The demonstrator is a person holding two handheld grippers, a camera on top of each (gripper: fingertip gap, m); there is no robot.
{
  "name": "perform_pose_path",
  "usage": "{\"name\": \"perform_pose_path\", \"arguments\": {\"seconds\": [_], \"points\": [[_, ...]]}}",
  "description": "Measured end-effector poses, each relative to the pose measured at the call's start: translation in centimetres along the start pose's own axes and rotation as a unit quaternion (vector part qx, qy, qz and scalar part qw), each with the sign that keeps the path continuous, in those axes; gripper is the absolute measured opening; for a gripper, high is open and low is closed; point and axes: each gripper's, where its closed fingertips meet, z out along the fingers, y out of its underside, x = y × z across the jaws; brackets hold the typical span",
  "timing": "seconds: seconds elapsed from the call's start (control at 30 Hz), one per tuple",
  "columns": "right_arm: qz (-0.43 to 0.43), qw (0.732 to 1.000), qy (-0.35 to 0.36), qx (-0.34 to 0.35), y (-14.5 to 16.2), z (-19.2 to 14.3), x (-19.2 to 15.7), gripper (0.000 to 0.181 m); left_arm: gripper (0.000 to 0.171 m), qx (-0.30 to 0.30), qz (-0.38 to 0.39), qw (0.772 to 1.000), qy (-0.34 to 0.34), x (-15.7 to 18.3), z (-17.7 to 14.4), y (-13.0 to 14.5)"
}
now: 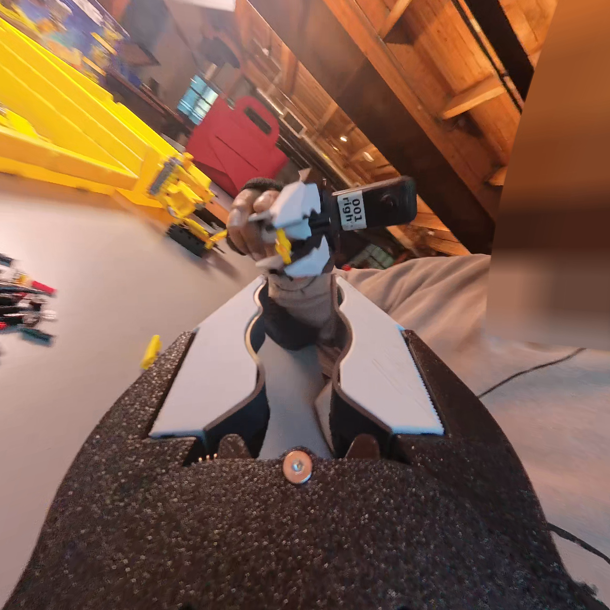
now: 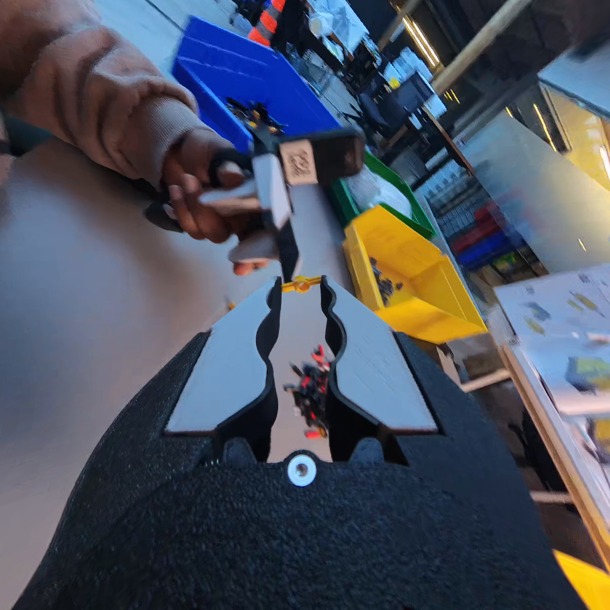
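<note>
My right gripper is shut on a small yellow toy-brick connector, which spans the gap between its fingertips. It holds the piece above the grey table. My left gripper is open and empty. It points at the right gripper and the yellow connector just beyond its tips. In the right wrist view the left gripper, held by a hand, has a fingertip right at the connector's left end. I cannot tell whether it touches.
A yellow toy-brick vehicle stands before yellow bins and a red box. A loose yellow piece and a black and red parts pile lie on the table. Blue, green and yellow bins stand beyond. Printed sheets lie at the right. The tips of both grippers are at nearly the same place.
</note>
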Motion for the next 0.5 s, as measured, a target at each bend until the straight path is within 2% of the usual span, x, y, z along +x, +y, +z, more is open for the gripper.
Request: {"name": "perform_pose_path", "arguments": {"seconds": [0.07,0.13,0.2,0.27,0.3,0.33,0.43,0.5], "points": [[0.031,0.993,0.074,-0.084,4.5,-1.7,5.4,0.022,0.044,0.003,0.058,0.996,-0.073,-1.5,-1.0,-0.8],[0.061,0.967,0.146,-0.199,10.6,-5.0,11.3,0.022,0.046,-0.028,0.134,0.978,-0.158,-3.1,-1.8,-0.7],[0.099,0.928,0.2,-0.299,16.5,-9.0,16.1,0.022,0.048,-0.084,0.207,0.942,-0.25,-5.2,-2.9,-0.1],[0.139,0.894,0.233,-0.358,20.9,-12.1,19.2,0.022,0.053,-0.155,0.271,0.892,-0.326,-7.4,-4.2,0.9],[0.157,0.881,0.246,-0.373,22.4,-13.2,20.3,0.022,0.055,-0.186,0.295,0.869,-0.352,-8.2,-4.8,1.4],[0.17,0.867,0.264,-0.386,23.6,-14.3,21.4,0.023,0.056,-0.206,0.303,0.857,-0.363,-8.6,-5.1,1.8],[0.181,0.844,0.319,-0.391,24.5,-16.0,23.5,0.033,0.057,-0.224,0.279,0.863,-0.357,-9.1,-5.2,2.7],[0.182,0.857,0.327,-0.355,22.9,-15.2,23.5,0.036,0.057,-0.229,0.271,0.864,-0.358,-9.3,-5.4,2.9]]}}
